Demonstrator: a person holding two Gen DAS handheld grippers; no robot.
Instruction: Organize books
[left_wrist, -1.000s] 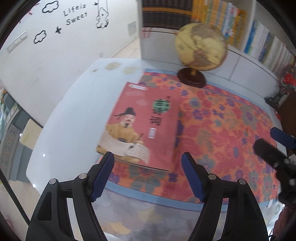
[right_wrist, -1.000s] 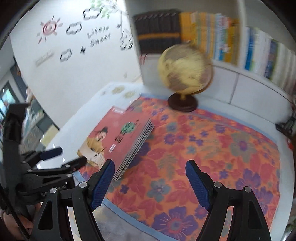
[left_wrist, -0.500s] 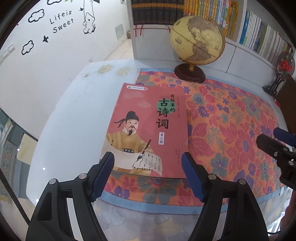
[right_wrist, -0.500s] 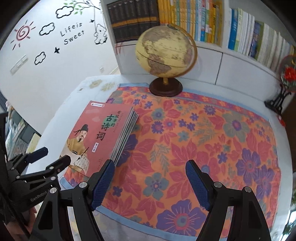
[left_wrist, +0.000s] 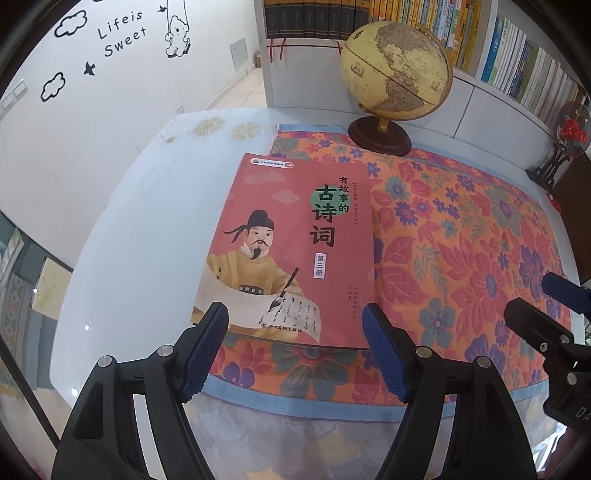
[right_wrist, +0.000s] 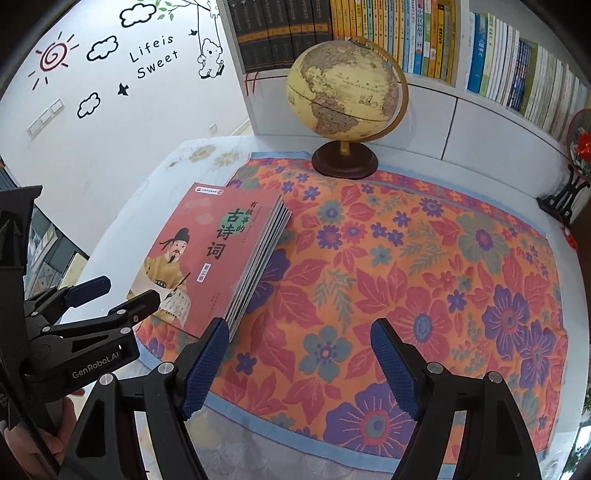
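Book stack (right_wrist: 218, 258): red-cover books piled flat at the left edge of the floral cloth (right_wrist: 424, 266), partly overhanging onto the bare white table (left_wrist: 147, 236). Top cover faces up, page edges to the right.

Left gripper (left_wrist: 295, 332): jaws spread, nothing between the pads; blue fingertips (left_wrist: 212, 325) hang over the stack's near edge, not touching as far as I can tell.

Right gripper (right_wrist: 299, 343): jaws spread, empty, over bare cloth just right of the stack's near right corner. Left fingertip overlaps that corner in view; contact unclear.

Globe (right_wrist: 347, 96) upright on a wood base at the cloth's far edge, well apart from the stack. Bookshelf (right_wrist: 480, 48) behind it, full of upright books.
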